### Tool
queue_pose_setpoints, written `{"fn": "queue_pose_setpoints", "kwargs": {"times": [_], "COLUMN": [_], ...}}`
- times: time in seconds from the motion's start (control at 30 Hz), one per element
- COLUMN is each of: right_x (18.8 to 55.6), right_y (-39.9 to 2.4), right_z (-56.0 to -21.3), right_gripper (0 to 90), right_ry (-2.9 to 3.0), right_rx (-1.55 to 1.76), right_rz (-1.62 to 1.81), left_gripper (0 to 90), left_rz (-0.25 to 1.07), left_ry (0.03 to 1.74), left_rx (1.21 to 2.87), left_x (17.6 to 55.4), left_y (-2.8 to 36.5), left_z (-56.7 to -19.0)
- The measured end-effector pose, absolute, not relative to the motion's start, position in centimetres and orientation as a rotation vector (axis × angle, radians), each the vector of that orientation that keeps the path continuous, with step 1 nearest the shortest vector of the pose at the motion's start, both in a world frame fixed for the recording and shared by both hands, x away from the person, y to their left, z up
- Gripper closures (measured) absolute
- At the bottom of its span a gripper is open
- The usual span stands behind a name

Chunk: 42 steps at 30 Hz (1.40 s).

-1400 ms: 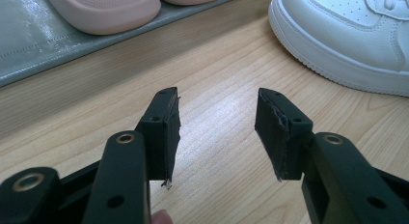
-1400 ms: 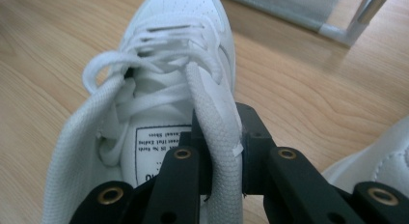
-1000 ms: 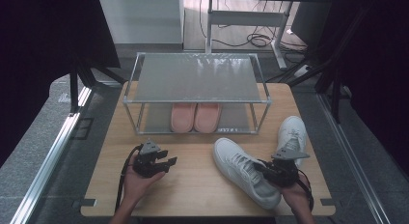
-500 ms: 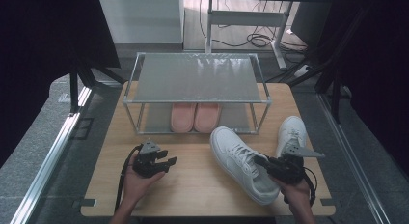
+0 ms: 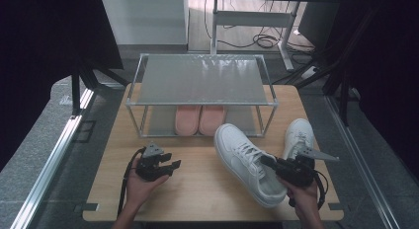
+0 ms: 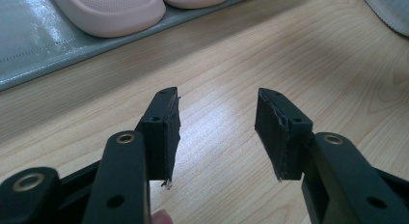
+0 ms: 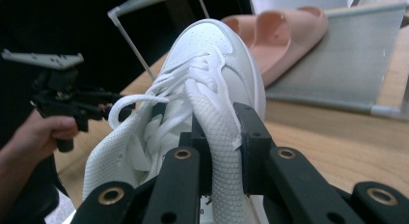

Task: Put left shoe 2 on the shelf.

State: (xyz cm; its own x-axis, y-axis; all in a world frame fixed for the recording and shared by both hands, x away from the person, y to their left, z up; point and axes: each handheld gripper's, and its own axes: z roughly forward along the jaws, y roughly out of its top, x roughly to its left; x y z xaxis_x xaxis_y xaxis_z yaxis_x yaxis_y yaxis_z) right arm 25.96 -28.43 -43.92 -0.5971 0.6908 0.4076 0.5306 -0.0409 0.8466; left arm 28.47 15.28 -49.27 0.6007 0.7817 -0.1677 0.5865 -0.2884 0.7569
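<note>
Swung toe-first toward the shoe rack [image 5: 200,86] since a second ago, the white sneaker [image 5: 245,160] now lies diagonally on the wooden table [image 5: 197,189], its toe just short of the rack's lower shelf and beside the pink slippers [image 5: 199,119] parked there, while its mate, the second white sneaker [image 5: 298,136], stands to the rack's right front. Right gripper [image 7: 222,137] has its jaws pinched on the sneaker's collar edge at the heel, nearly closed around that thin rim of fabric. Such a narrow bite on soft material could, by the look of it, slip or fold if the shoe is lifted or pushed harder, letting the sneaker droop, twist or catch its toe on the rack's front post [image 5: 260,121] or nudge the slippers. Right hand [image 5: 304,197] comes in low from the near table edge, gripper pointing level toward the rack. Left gripper [image 6: 217,130] rests well left of the sneaker in front of the rack, jaws apart and empty, cradled in the left hand [image 5: 141,182], unmoved.
</note>
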Motion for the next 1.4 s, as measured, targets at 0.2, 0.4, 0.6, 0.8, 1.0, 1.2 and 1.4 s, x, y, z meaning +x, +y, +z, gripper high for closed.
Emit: {"fn": "queue_pose_setpoints", "kwargs": {"times": [0.2, 0.4, 0.6, 0.8, 1.0, 1.2, 1.4], "right_x": [26.1, 26.6, 26.8, 27.2, 28.3, 29.8, 31.8], "right_y": [-28.1, -27.9, -27.3, -27.0, -26.8, -26.7, -26.4], "right_z": [-42.5, -41.5, -40.3, -38.7, -36.7, -35.0, -33.8], "right_gripper": [80.9, 80.8, 80.8, 80.8, 80.7, 80.7, 80.7], "right_ry": [2.023, 1.997, 1.996, 1.977, 1.936, 1.883, 1.841], "right_rx": [1.305, 1.286, 1.249, 1.213, 1.197, 1.189, 1.215], "right_rz": [1.755, 1.809, 1.835, 1.873, 1.903, 1.961, 1.98], "left_gripper": [51.9, 51.9, 51.9, 51.9, 51.9, 51.9, 52.0], "left_rz": [0.294, 0.286, 0.283, 0.283, 0.277, 0.274, 0.277], "left_ry": [1.076, 1.074, 1.073, 1.075, 1.07, 1.07, 1.065], "left_rx": [2.003, 2.004, 2.004, 2.002, 2.009, 1.997, 1.995], "left_x": [28.6, 28.6, 28.6, 28.7, 28.7, 28.7, 28.6], "left_y": [15.1, 15.0, 15.0, 15.0, 14.9, 15.0, 14.9], "left_z": [-49.3, -49.4, -49.4, -49.4, -49.4, -49.3, -49.2]}}
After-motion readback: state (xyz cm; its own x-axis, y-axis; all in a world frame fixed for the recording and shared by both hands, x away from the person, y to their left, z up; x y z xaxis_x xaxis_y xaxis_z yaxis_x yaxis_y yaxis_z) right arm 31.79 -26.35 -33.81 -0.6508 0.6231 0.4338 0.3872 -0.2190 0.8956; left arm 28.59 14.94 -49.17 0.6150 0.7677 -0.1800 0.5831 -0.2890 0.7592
